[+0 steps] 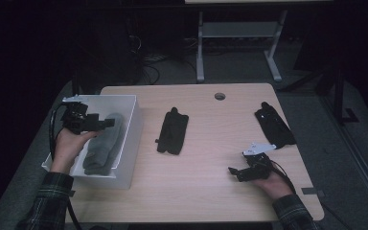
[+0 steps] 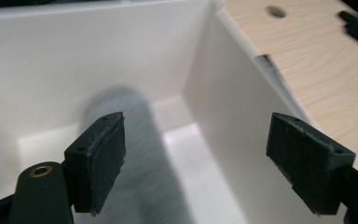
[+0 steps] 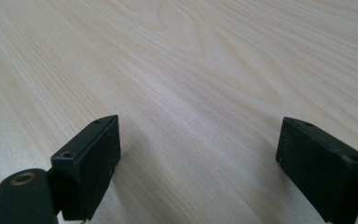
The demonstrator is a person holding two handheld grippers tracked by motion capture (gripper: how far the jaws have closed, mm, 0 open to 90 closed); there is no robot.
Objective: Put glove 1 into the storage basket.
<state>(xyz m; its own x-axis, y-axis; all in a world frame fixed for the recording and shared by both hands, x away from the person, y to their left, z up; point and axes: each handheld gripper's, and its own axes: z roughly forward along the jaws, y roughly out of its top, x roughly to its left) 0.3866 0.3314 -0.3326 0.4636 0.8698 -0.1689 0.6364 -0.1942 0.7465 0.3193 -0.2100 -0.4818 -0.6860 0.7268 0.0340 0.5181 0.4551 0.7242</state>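
Left tongs [image 1: 109, 122] agape above grey sock [image 1: 103, 143] inside white bin [image 1: 130, 139].

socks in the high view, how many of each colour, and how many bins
grey socks: 1, lying inside the white bin
black socks: 2, both flat on the table, one mid-table and one at the far right
white bin: 1
total: 4
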